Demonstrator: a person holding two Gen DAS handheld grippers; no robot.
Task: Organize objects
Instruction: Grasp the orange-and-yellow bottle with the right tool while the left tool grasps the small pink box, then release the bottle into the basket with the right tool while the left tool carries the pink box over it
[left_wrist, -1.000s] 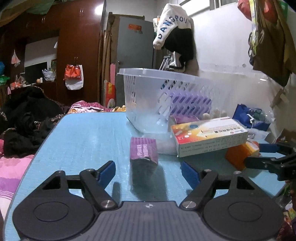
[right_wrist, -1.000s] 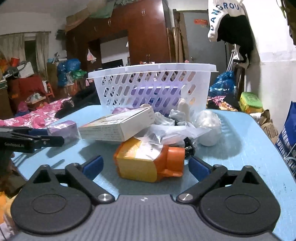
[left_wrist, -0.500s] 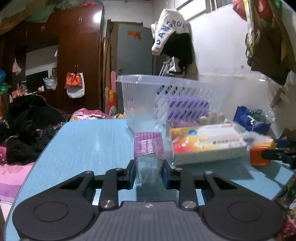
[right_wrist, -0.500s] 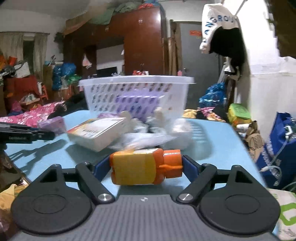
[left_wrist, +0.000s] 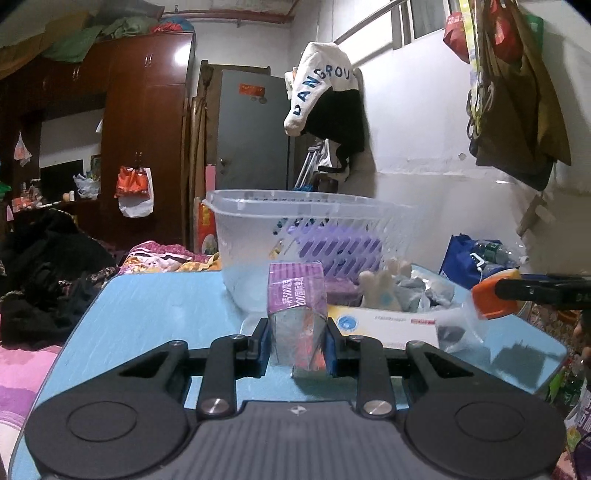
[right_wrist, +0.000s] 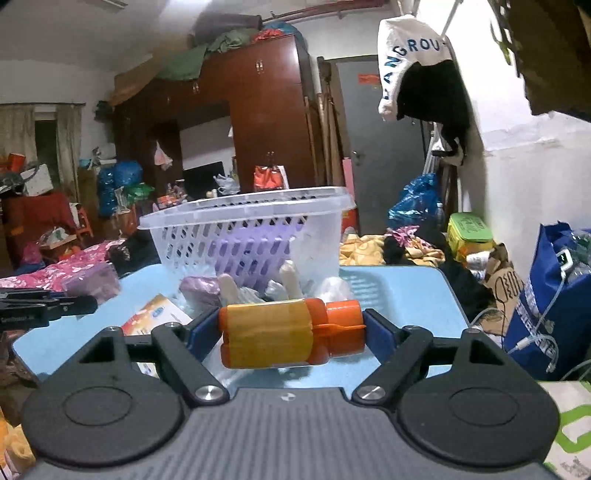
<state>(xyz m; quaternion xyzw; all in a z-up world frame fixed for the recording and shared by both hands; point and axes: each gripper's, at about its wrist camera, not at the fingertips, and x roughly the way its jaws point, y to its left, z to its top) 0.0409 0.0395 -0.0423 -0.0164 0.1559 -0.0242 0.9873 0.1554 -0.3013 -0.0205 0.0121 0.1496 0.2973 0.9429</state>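
Dim indoor light, glare on the wardrobe, fisheye-bent edges, slight blur.

The right gripper has its fingers clamped on an orange bottle lying sideways, cap to the right, above the blue worktop. Beyond it stands a white basket, with a flat box at left.
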